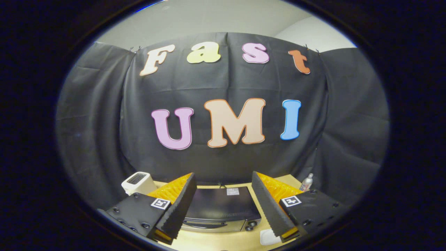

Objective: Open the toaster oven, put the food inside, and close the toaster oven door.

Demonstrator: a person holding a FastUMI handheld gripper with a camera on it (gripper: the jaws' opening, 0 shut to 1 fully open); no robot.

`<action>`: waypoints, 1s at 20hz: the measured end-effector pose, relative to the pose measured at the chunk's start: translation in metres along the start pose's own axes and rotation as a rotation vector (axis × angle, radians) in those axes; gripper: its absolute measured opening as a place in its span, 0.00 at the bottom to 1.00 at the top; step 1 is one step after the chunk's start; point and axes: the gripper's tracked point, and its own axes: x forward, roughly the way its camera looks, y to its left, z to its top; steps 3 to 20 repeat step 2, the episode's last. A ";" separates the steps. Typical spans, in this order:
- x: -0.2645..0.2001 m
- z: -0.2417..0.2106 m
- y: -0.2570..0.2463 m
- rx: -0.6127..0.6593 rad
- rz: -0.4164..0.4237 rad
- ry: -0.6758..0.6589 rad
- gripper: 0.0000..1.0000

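With the gripper (223,216) fingers spread apart above the toaster oven (219,207) at lower centre, its door looking shut, we judged that squaring up on the front handle (204,225) mattered

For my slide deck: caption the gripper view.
Open gripper hovering above the closed toaster oven on the wooden table.

hand-held gripper (223,205) — fingers spread apart

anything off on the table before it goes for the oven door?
Nothing stands out. Toaster oven sits square, door closed, seen between the open gripper fingers. White toaster and small bottle stand upright behind.
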 end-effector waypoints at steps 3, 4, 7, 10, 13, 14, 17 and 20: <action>-0.002 0.015 -0.003 0.000 -0.006 -0.025 0.99; -0.002 0.015 -0.003 0.000 -0.006 -0.025 0.99; -0.002 0.015 -0.003 0.000 -0.006 -0.025 0.99; -0.002 0.015 -0.003 0.000 -0.006 -0.025 0.99; -0.002 0.015 -0.003 0.000 -0.006 -0.025 0.99; -0.002 0.015 -0.003 0.000 -0.006 -0.025 0.99; -0.002 0.015 -0.003 0.000 -0.006 -0.025 0.99; -0.002 0.015 -0.003 0.000 -0.006 -0.025 0.99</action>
